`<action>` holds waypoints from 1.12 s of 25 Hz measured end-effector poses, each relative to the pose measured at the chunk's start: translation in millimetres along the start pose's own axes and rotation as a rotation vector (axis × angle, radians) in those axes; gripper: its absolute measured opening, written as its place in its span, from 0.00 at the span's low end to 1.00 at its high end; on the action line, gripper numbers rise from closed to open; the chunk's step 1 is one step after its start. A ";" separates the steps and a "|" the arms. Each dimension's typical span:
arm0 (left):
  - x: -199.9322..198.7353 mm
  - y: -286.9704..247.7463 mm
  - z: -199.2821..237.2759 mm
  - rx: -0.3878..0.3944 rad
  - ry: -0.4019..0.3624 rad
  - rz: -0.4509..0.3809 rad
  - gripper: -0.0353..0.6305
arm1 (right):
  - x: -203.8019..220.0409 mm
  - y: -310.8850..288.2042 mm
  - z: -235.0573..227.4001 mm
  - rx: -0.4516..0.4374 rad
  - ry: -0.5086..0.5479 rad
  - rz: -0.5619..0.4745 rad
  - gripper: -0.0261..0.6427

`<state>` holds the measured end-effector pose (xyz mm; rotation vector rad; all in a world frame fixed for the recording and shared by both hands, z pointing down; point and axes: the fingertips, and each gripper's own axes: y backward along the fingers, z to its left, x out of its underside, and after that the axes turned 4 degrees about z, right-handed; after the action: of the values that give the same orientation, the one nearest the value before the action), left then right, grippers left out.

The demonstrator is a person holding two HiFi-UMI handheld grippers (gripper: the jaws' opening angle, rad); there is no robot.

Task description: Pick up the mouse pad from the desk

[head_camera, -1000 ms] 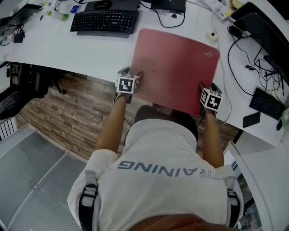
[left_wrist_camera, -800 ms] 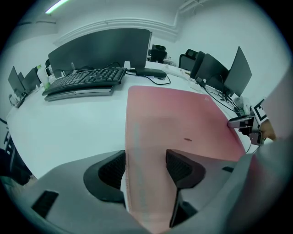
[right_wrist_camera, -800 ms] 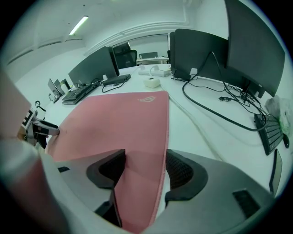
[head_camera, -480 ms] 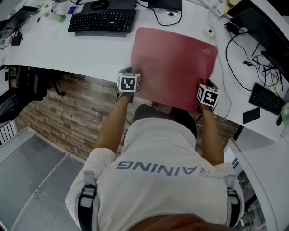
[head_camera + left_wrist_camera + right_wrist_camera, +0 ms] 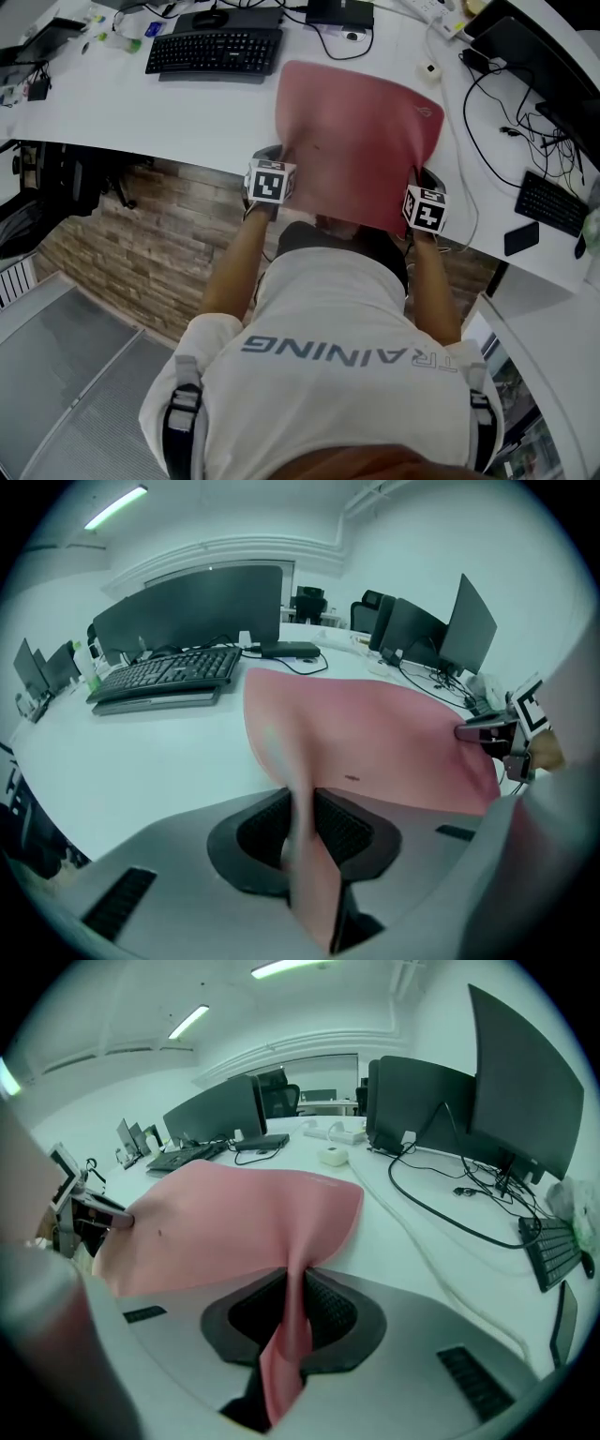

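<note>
Mouse pad (image 5: pixel 356 141): a large, thin, pinkish-red rectangle with rounded corners and a matte, flexible surface. It is held at its two near corners over the front edge of the smooth white desk (image 5: pixel 141 103). Its far edge seems to rest on the desk top.

At the left corner, the left gripper (image 5: pixel 277 161) has just closed, and its ribbed black pads (image 5: pixel 267 829) clamp the sheet, which folds upright between them. At the right corner, the right gripper (image 5: pixel 419 184) has done the same, with a pleat of pad hanging through its jaws.

A second ago the pad lay flat with both grippers spread wide around its near edge. Now that edge is raised and bowed, and the outline looks narrower.

The head view alone shows the pad's whole outline and the black keyboard (image 5: pixel 214 50) to its left. Only the gripper views show the pinch itself, the dark monitors (image 5: pixel 187 607) behind the desk, and the opposite gripper at the far corner.
</note>
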<state>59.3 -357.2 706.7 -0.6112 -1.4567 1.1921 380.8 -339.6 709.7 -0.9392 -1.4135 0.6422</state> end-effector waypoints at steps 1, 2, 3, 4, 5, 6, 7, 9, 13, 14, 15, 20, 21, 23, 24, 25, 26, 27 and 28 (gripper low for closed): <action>-2.7 4.8 -2.1 0.007 0.005 -0.016 0.21 | -2.4 3.5 1.5 -0.010 -0.019 -0.011 0.14; -5.4 9.7 -3.6 0.015 0.014 -0.035 0.21 | -5.0 7.1 3.0 -0.022 -0.039 -0.021 0.14; -8.2 14.8 -5.2 0.023 0.021 -0.054 0.21 | -7.5 11.1 4.6 -0.031 -0.054 -0.031 0.14; -11.0 19.9 -7.2 0.029 0.021 -0.073 0.21 | -10.1 15.5 6.4 -0.038 -0.063 -0.041 0.14; -14.0 25.3 -9.7 0.034 0.016 -0.091 0.21 | -12.8 20.3 8.6 -0.043 -0.067 -0.053 0.14; -17.4 30.9 -12.6 0.040 0.009 -0.107 0.21 | -15.7 25.2 11.2 -0.046 -0.067 -0.066 0.13; -21.1 36.5 -15.5 0.047 0.004 -0.124 0.21 | -18.8 30.2 14.1 -0.050 -0.065 -0.080 0.13; -28.6 47.6 -20.3 0.062 0.001 -0.155 0.21 | -24.6 39.9 20.3 -0.057 -0.060 -0.105 0.13; -41.6 68.3 -27.9 0.083 0.003 -0.220 0.21 | -36.7 62.1 28.7 -0.062 -0.044 -0.164 0.13; -44.6 74.1 -29.6 0.088 0.004 -0.238 0.20 | -40.6 68.6 29.5 -0.061 -0.042 -0.181 0.13; -47.6 80.6 -31.3 0.093 0.004 -0.257 0.20 | -44.5 75.6 29.7 -0.059 -0.043 -0.198 0.13; -70.9 120.5 -40.2 0.091 -0.039 -0.365 0.20 | -70.1 115.9 27.5 -0.042 -0.055 -0.302 0.13; -77.6 129.7 -42.2 0.094 -0.047 -0.394 0.20 | -76.2 124.6 27.7 -0.038 -0.056 -0.328 0.14; -92.3 149.8 -46.7 0.100 -0.064 -0.455 0.20 | -88.7 142.8 28.4 -0.025 -0.052 -0.380 0.14; -99.6 160.6 -49.0 0.101 -0.075 -0.485 0.20 | -95.0 152.6 29.0 -0.016 -0.047 -0.407 0.14; -106.6 171.7 -51.2 0.101 -0.088 -0.516 0.20 | -101.3 162.8 29.9 -0.008 -0.042 -0.433 0.14; -113.0 182.7 -53.0 0.101 -0.100 -0.546 0.20 | -107.8 173.5 31.3 0.001 -0.036 -0.460 0.14; -119.0 193.6 -54.3 0.102 -0.109 -0.577 0.20 | -114.6 184.5 32.8 0.007 -0.031 -0.486 0.14; -124.9 204.4 -55.3 0.107 -0.113 -0.607 0.20 | -121.7 195.7 34.2 0.012 -0.027 -0.512 0.14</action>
<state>95.9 -373.8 464.2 -0.0110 -1.5128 0.8207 366.8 -336.6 477.2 -0.5236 -1.5918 0.2780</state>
